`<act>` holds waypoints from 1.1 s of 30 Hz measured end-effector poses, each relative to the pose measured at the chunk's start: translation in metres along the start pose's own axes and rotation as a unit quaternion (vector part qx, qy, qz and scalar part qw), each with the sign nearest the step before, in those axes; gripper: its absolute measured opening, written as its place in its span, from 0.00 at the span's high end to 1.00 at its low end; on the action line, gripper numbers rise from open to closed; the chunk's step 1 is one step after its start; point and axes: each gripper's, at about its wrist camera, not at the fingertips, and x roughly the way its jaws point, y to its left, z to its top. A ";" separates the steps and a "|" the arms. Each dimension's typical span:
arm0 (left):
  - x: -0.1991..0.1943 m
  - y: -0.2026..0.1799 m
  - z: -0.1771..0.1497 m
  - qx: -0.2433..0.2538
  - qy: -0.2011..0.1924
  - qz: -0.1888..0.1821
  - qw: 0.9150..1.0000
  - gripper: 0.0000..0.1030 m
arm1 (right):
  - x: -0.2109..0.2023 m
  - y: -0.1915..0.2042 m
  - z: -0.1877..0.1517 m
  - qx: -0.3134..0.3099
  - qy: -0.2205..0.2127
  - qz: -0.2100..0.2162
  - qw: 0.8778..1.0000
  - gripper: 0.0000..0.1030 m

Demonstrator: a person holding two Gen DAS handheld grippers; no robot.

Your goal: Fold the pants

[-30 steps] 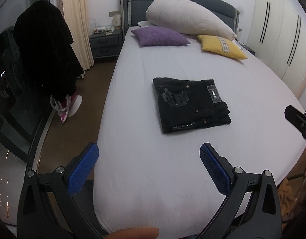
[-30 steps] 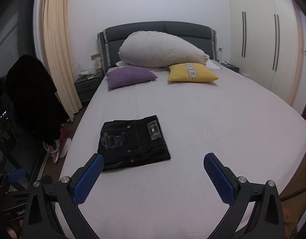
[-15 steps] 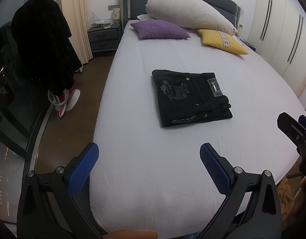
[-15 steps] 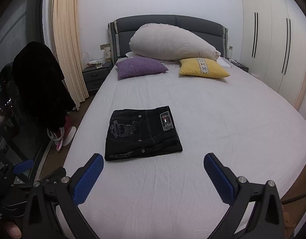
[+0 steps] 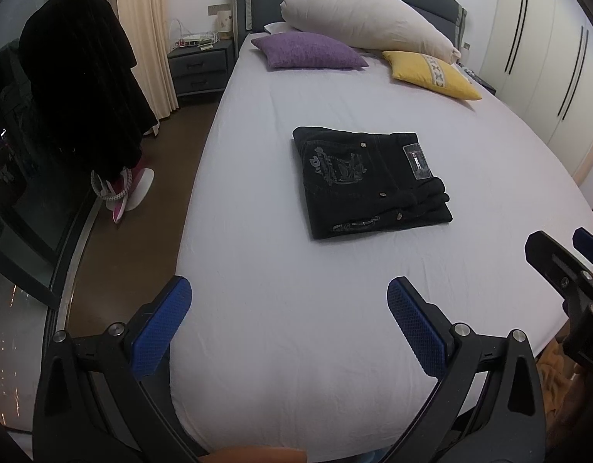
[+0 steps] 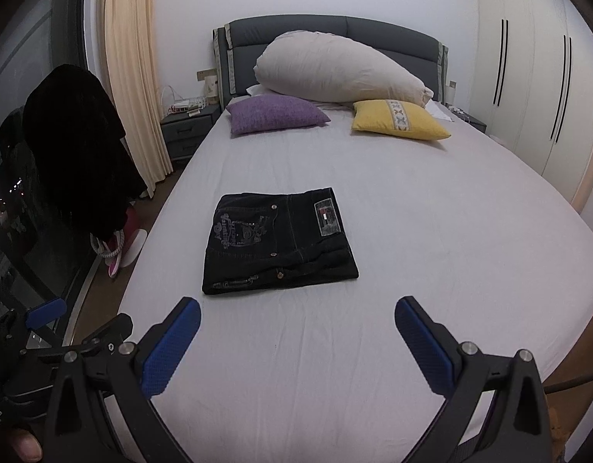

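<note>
Black pants (image 5: 368, 181) (image 6: 275, 241) lie folded into a flat rectangle on the white bed sheet (image 5: 296, 308) (image 6: 431, 231), waist label facing up. My left gripper (image 5: 288, 308) is open above the foot of the bed, short of the pants, holding nothing. In the right wrist view my right gripper (image 6: 296, 328) is also open and empty, hovering just before the near edge of the pants. The right gripper's fingers (image 5: 558, 266) show at the right edge of the left wrist view. Part of the left gripper (image 6: 46, 312) shows at the lower left of the right wrist view.
A purple cushion (image 6: 277, 114), a yellow cushion (image 6: 400, 119) and a large white pillow (image 6: 335, 69) lie at the headboard. A nightstand (image 6: 184, 131), curtain and dark garment (image 6: 73, 146) on a stand are left of the bed. Wardrobe doors (image 6: 535, 88) stand right.
Both grippers have risen and tilted, so the pants sit a little nearer in both views. The pants have not moved and both grippers stay open.
</note>
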 end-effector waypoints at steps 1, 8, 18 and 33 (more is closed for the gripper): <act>0.000 0.000 0.000 0.000 0.000 0.000 1.000 0.00 | 0.000 0.000 0.000 0.000 0.001 0.000 1.000 0.00; 0.002 0.000 -0.001 0.000 0.001 0.000 1.000 0.00 | 0.001 0.001 -0.002 0.000 0.005 0.000 1.000 0.00; 0.006 0.003 -0.003 -0.005 0.005 0.003 1.000 0.00 | 0.004 0.002 -0.006 0.000 0.008 0.000 1.000 0.00; 0.008 0.004 -0.005 -0.008 0.007 0.004 1.000 0.00 | 0.004 0.002 -0.009 0.000 0.010 -0.001 1.000 0.00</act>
